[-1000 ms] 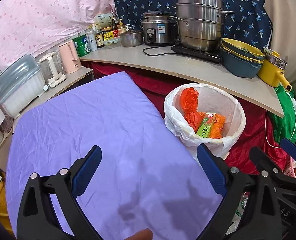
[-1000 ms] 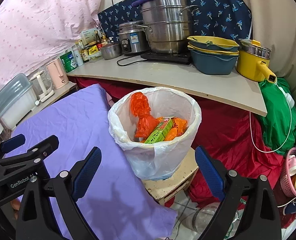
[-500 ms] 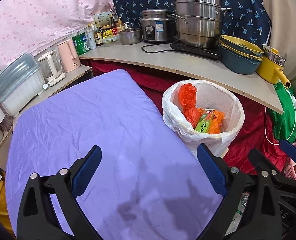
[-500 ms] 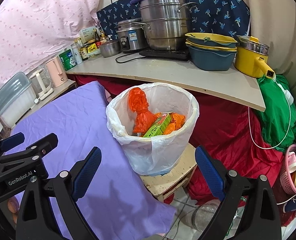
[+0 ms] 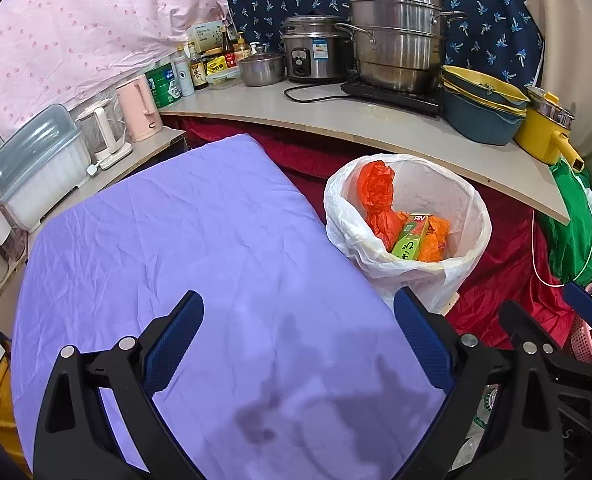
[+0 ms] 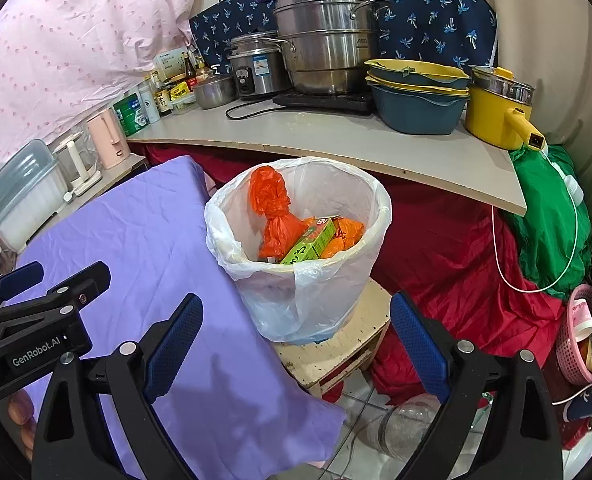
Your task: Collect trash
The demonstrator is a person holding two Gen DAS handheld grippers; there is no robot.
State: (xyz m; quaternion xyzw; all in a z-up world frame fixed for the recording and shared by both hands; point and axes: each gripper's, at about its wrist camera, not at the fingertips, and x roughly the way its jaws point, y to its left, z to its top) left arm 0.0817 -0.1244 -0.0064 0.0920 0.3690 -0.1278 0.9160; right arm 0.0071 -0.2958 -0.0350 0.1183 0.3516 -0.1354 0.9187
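Note:
A bin lined with a white bag [image 5: 462,196] [image 6: 336,184] stands on a low wooden stool [image 6: 336,344] beside the purple-covered table [image 5: 183,248] [image 6: 143,232]. Inside lie an orange plastic bag [image 5: 376,196] [image 6: 273,208], a green carton [image 5: 410,236] [image 6: 310,242] and more orange wrapping. My left gripper [image 5: 298,340] is open and empty above the purple cloth, left of the bin. My right gripper [image 6: 296,344] is open and empty in front of the bin. The left gripper also shows at the left of the right wrist view [image 6: 39,304].
A curved counter [image 5: 336,120] behind the bin carries steel pots, a rice cooker, stacked bowls, a yellow pot, bottles and kettles. Red cloth hangs below it. A green bag [image 6: 552,216] and a pink basket [image 6: 576,336] lie right. A clear bottle [image 6: 408,424] lies on the floor.
Both grippers have drawn back a little and lifted their view, so the bin sits slightly lower and farther off. Both stay open and empty. The trash in the bin has not moved.

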